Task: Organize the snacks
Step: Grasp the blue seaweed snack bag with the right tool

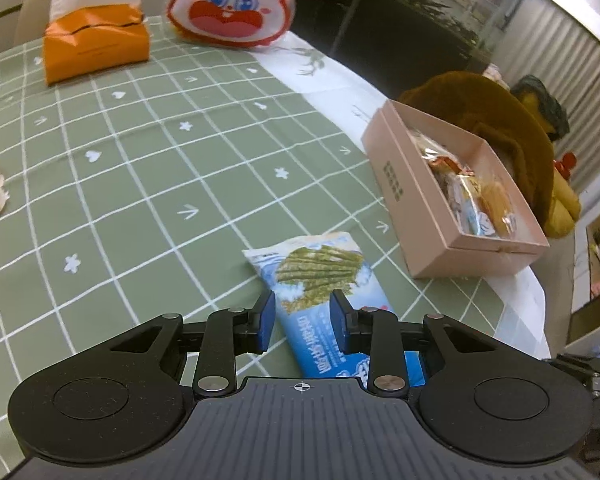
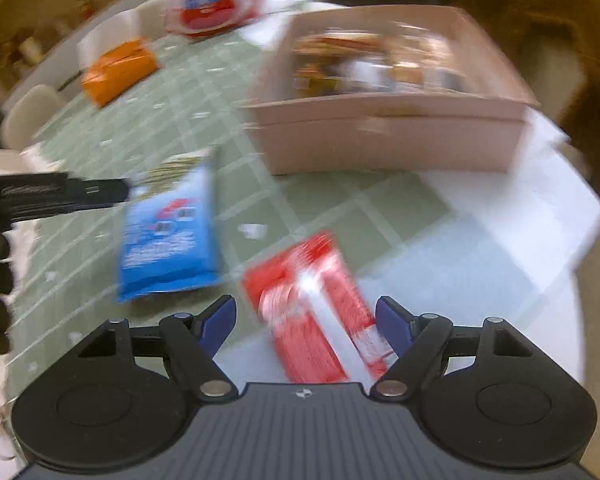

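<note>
Pink box [image 1: 420, 216] of snacks stands beyond the blue packet [image 1: 324, 280].

We see a matt green cloth [image 1: 140, 184] with a white printed grid covering the table. The blue snack packet [image 1: 324, 280] is glossy plastic film, as is the red packet [image 2: 320, 312], though blur hides its detail. The pink box [image 1: 416, 216] looks like smooth matt cardboard. The orange tissue pack [image 1: 94, 50] has a soft wrapper. Our left gripper [image 1: 302, 322] is matt black plastic with blue pads and shiny metal pins.
</note>
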`<state>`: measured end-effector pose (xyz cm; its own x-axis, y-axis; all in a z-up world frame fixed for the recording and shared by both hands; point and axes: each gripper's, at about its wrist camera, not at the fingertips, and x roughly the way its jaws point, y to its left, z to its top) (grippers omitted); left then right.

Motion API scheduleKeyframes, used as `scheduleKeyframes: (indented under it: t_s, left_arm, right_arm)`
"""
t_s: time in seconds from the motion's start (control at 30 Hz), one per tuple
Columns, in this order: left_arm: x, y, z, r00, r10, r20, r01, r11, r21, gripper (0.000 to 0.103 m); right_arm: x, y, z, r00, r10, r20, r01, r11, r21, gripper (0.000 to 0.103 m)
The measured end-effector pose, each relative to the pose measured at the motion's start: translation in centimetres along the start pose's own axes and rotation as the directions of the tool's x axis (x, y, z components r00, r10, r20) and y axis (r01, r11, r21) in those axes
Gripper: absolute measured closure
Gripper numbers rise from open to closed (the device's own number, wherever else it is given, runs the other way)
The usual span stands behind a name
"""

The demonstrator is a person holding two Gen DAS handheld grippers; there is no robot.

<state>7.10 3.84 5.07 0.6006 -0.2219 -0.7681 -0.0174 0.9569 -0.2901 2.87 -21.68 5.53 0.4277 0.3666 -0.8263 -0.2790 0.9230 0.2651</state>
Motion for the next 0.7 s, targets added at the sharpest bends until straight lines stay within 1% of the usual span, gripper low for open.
scheduleKeyframes:
  t_s: [0.1, 0.13, 0.17, 0.23, 0.27, 0.4, 0.43, 0.5, 0.53, 0.6, 0.63, 0.67, 0.7]
  left_arm:
    - [-0.1, 0.6, -0.1, 1.000, 0.021, -0.004, -0.021, 0.999, -0.028, 0.069]
    - [-0.1, 0.9, -0.2, 1.000, 0.029, -0.006, -0.030, 0.999, -0.034, 0.069]
    - [-0.1, 1.0, -0.2, 0.999, 0.042, -0.008, -0.042, 0.998, -0.041, 0.069]
    - [-0.2, 1.4, -0.3, 0.998, 0.067, -0.005, -0.068, 0.996, -0.050, 0.069]
    - [-0.3, 1.6, -0.3, 0.997, 0.079, -0.003, -0.079, 0.995, -0.053, 0.069]
    - [-0.9, 2.4, -0.1, 0.994, 0.112, -0.001, -0.112, 0.991, -0.068, 0.069]
    - [-1.0, 2.4, -0.1, 0.993, 0.120, 0.001, -0.119, 0.991, -0.065, 0.069]
    - [-1.2, 2.4, 0.1, 0.992, 0.124, 0.008, -0.123, 0.991, -0.060, 0.069]
    - [-1.2, 2.3, 0.2, 0.993, 0.121, 0.009, -0.120, 0.991, -0.059, 0.069]
    - [-1.3, 1.9, 0.3, 0.993, 0.116, 0.012, -0.115, 0.992, -0.048, 0.069]
    - [-1.4, 1.7, 0.4, 0.993, 0.113, 0.014, -0.113, 0.993, -0.040, 0.069]
    - [-1.5, 1.4, 0.4, 0.994, 0.109, 0.016, -0.109, 0.994, -0.030, 0.069]
    - [-1.5, 1.1, 0.5, 0.994, 0.105, 0.017, -0.105, 0.994, -0.023, 0.069]
  right_arm:
    - [0.1, 3.0, 1.1, 0.998, 0.006, 0.061, 0.002, 0.992, -0.127, 0.025]
    - [0.5, 4.0, 1.5, 0.998, 0.020, 0.064, -0.010, 0.987, -0.160, 0.025]
    - [1.2, 5.0, 2.0, 0.998, 0.041, 0.050, -0.032, 0.983, -0.178, 0.025]
    - [2.9, 6.4, 3.0, 0.997, 0.077, 0.019, -0.072, 0.980, -0.186, 0.025]
    - [3.8, 6.9, 3.3, 0.997, 0.080, 0.008, -0.077, 0.980, -0.182, 0.025]
    - [6.9, 8.4, 4.6, 0.999, 0.046, -0.013, -0.047, 0.986, -0.157, 0.025]
    - [7.3, 8.7, 4.7, 0.999, 0.041, -0.012, -0.043, 0.987, -0.158, 0.023]
    - [7.7, 9.5, 4.8, 0.999, 0.034, -0.007, -0.034, 0.981, -0.192, 0.021]
    - [7.9, 9.8, 4.7, 1.000, 0.028, -0.014, -0.030, 0.975, -0.222, 0.019]
    - [8.0, 10.1, 4.8, 0.999, 0.023, -0.036, -0.032, 0.962, -0.272, 0.019]
    - [7.8, 10.2, 4.7, 0.999, 0.025, -0.046, -0.036, 0.960, -0.278, 0.020]
    - [7.3, 9.8, 4.8, 0.998, 0.031, -0.047, -0.043, 0.961, -0.275, 0.031]
    - [6.8, 9.4, 4.8, 0.999, 0.034, -0.043, -0.044, 0.961, -0.272, 0.038]
